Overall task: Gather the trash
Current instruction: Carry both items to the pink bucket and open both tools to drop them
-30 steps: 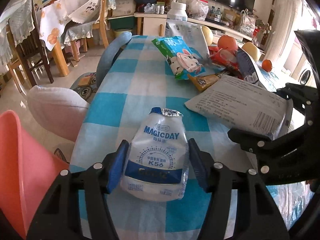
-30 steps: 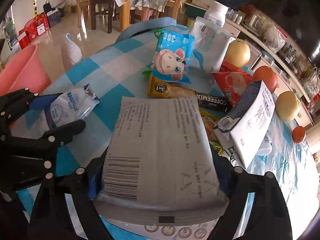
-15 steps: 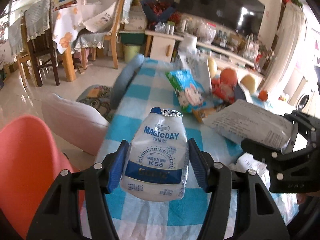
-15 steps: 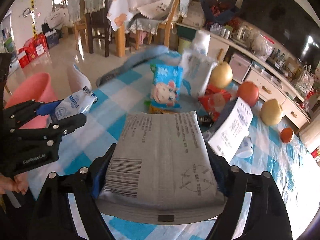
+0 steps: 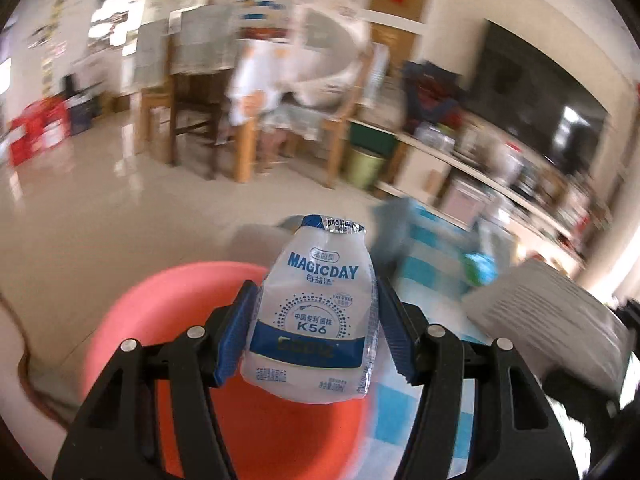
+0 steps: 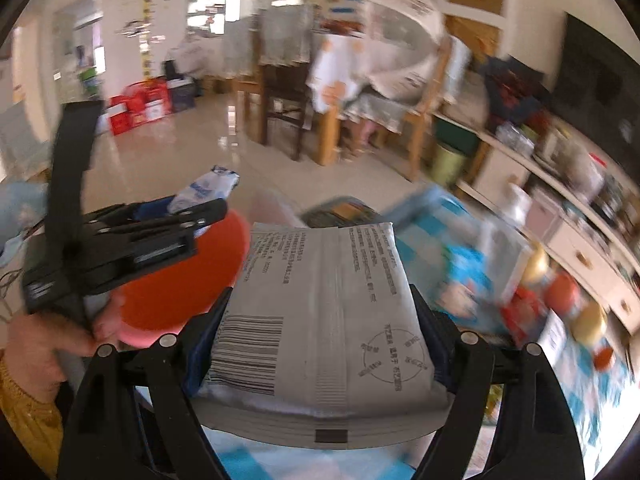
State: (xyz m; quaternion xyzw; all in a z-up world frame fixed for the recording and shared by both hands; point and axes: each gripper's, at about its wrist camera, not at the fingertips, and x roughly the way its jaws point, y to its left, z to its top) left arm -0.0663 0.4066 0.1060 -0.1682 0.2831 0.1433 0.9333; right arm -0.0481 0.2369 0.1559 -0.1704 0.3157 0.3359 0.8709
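Note:
My left gripper (image 5: 316, 320) is shut on a white and blue MAGICDAY drink pouch (image 5: 320, 280), upright between the blue pads. It hangs over the near rim of a pink basin (image 5: 160, 312) on the floor. My right gripper (image 6: 322, 340) is shut on a flat grey packet (image 6: 328, 280) with a barcode, held level above the table's edge. In the right wrist view the left gripper (image 6: 192, 216) with its pouch (image 6: 208, 188) is at the left, over the basin (image 6: 180, 288). A hand (image 6: 40, 344) holds it.
The checked blue and white tablecloth (image 6: 424, 224) carries snack packs (image 6: 464, 268) and round fruits (image 6: 564, 288) to the right. Wooden chairs (image 5: 192, 120), a green bin (image 5: 364, 164) and a long sideboard (image 6: 580, 248) stand beyond on the shiny floor.
Both grippers rose off the table with their loads and swung left. The pouch has gone from above the tablecloth to above the pink basin, and the grey packet follows beside it.

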